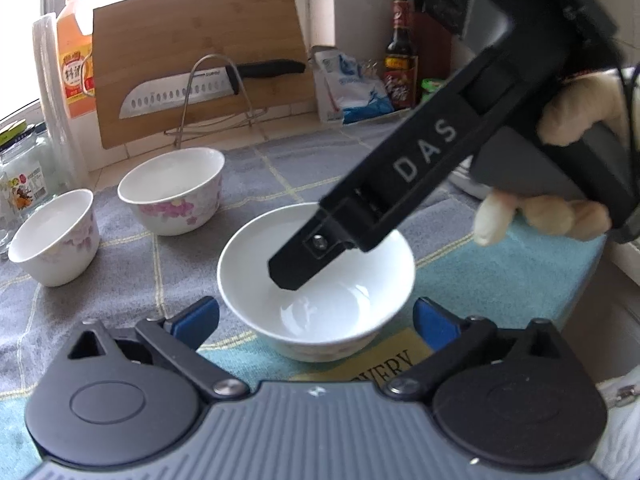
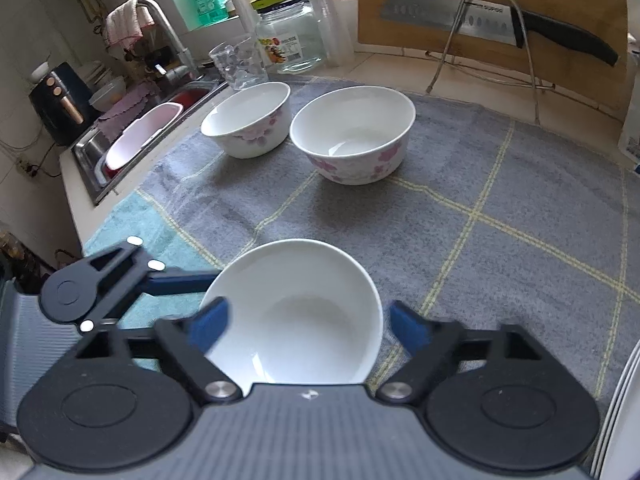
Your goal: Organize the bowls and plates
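A plain white bowl (image 1: 316,280) (image 2: 296,316) sits on the grey checked towel (image 2: 500,208) near its front edge. My left gripper (image 1: 316,320) is open, its blue pads on either side of the bowl's near rim. My right gripper (image 2: 308,326) is open too, straddling the same bowl; one of its fingers (image 1: 304,256) hangs over the bowl's inside in the left wrist view. Two flowered bowls stand farther back: a larger one (image 1: 174,190) (image 2: 354,136) and a smaller one (image 1: 54,236) (image 2: 248,120).
A bamboo cutting board (image 1: 200,68) with a knife (image 1: 200,90) on a wire rack leans against the back wall. A glass jar (image 2: 290,36), a glass cup (image 2: 238,64), bottles and a bag (image 1: 352,84) line the back. A sink (image 2: 132,140) lies left of the towel.
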Demonstrator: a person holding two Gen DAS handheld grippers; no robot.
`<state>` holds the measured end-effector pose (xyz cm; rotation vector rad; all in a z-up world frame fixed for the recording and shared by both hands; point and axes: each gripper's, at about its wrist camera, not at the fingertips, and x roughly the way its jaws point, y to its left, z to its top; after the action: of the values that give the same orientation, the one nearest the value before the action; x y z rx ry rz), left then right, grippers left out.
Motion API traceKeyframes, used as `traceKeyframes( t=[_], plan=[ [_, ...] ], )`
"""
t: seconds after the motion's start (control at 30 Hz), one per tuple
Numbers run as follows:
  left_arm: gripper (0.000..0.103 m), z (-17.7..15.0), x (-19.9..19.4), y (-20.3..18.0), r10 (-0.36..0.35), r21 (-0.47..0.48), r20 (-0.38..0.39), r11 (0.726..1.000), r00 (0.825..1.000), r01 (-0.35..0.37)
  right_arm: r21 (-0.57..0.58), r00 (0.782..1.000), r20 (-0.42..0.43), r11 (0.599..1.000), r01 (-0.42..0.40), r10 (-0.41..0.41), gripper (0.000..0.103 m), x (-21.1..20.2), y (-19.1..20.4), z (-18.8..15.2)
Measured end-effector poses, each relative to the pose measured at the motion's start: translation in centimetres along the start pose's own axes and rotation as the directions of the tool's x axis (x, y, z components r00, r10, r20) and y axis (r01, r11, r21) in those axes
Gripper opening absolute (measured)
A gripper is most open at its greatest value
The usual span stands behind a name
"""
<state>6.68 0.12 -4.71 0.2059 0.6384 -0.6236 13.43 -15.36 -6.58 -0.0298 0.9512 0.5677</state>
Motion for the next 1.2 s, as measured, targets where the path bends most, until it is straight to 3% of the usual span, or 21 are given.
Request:
traceKeyframes(
  t=[0.27,0.37,0.5,0.77,1.2],
  plan=[
    [0.102,-0.1,-3.1,2.0,-0.033,-0.040,0.009,0.999,0.999,0.034,-0.062,0.999,0.028,0.997,0.035,-0.034,0.103,-1.1,0.6,1.1],
    [0.102,0.5,-4.5,3.8,0.014,-0.075,0.039,0.997,0.999,-0.011,-0.112,0.997,0.054,0.992,0.065,-0.059,0.103,-1.8,1.0,2.1],
    [0.102,2.0,-5.0,6.3,0.138,-0.097,0.088,0.987,0.987,-0.129,-0.152,0.994,0.087,0.985,0.083,-0.071,0.103,-2.3,1.2,3.8],
    [0.102,4.3,-1.3,9.8,0.204,-0.116,0.101,0.974,0.974,-0.193,-0.185,0.989,0.108,0.975,0.120,-0.101,0.103,-1.3,0.9,6.9],
    [0.101,5.4,4.0,10.8,0.173,-0.125,0.049,0.978,0.984,-0.166,-0.190,0.987,0.082,0.971,0.148,-0.135,0.103,1.4,-0.5,9.9]
  ],
)
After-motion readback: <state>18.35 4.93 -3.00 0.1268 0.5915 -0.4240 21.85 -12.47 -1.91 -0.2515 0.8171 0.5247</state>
